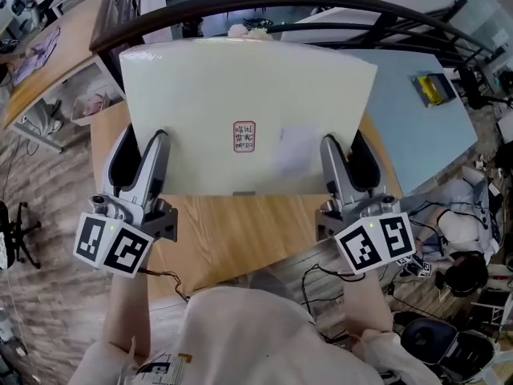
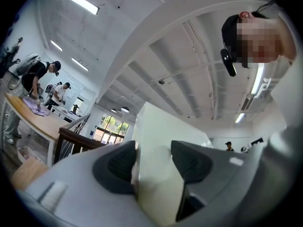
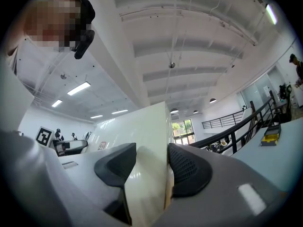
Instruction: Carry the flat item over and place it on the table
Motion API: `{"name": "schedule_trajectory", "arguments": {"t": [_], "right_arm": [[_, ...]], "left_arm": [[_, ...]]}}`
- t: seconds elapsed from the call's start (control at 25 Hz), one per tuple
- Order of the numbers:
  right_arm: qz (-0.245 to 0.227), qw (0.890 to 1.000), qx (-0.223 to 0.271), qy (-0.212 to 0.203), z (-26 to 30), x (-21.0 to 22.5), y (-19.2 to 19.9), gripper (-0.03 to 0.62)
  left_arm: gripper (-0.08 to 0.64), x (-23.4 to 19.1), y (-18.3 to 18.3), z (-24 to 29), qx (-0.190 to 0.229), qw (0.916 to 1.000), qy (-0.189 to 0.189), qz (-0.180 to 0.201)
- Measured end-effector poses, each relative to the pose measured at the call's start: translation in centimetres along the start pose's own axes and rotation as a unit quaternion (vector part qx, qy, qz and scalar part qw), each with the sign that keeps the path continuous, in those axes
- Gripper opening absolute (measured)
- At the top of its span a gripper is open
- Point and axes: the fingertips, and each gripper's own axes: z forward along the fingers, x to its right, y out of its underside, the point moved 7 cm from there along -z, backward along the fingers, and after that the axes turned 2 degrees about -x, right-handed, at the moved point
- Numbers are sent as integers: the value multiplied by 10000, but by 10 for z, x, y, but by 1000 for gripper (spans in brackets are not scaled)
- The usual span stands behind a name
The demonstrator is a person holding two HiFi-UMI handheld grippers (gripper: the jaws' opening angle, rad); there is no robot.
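**Over the table, not yet set down**

Nearest, above the near edge of the wooden table [image 1: 240,239]: the left gripper [image 1: 140,157] and the right gripper [image 1: 349,159], one toward each side of that table. Left jaws closed firmly on the lower left edge of the flat board [image 1: 248,95], dark pads pressed against both faces, nothing else between them. Right jaws shut the same way on the lower right edge. Same grip confirmed in the left gripper view [image 2: 152,162] and the right gripper view [image 3: 151,167], with the pale slab rising straight out from between the pads.

Further in, over the table's middle and far half: the board itself, cream-white, with a small red stamp [image 1: 244,136] near its centre. Tilted, far edge raised, apparently held clear of the tabletop; contact along the near edge hard to rule out.

Beyond the table's far edge: a dark railing [image 1: 240,10]. Off to its far right: a grey-blue table [image 1: 409,127].

By judgement, carrying largely finished. Left to do: lowering flat onto the wood, opening both sets of jaws, drawing back.
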Motion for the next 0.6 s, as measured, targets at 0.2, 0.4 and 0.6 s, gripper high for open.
{"name": "schedule_trajectory", "arguments": {"t": [0.2, 0.4, 0.6], "right_arm": [[27, 10000, 16, -13, 1, 25, 0, 210], [88, 10000, -38, -25, 4, 39, 5, 210], [175, 9998, -94, 1, 7, 67, 10, 210]], "left_arm": [[224, 15, 11, 15, -6, 10000, -38, -38], [224, 19, 19, 27, -72, 9999, -73, -18], [224, 28, 35, 50, -263, 9995, -99, -146]]}}
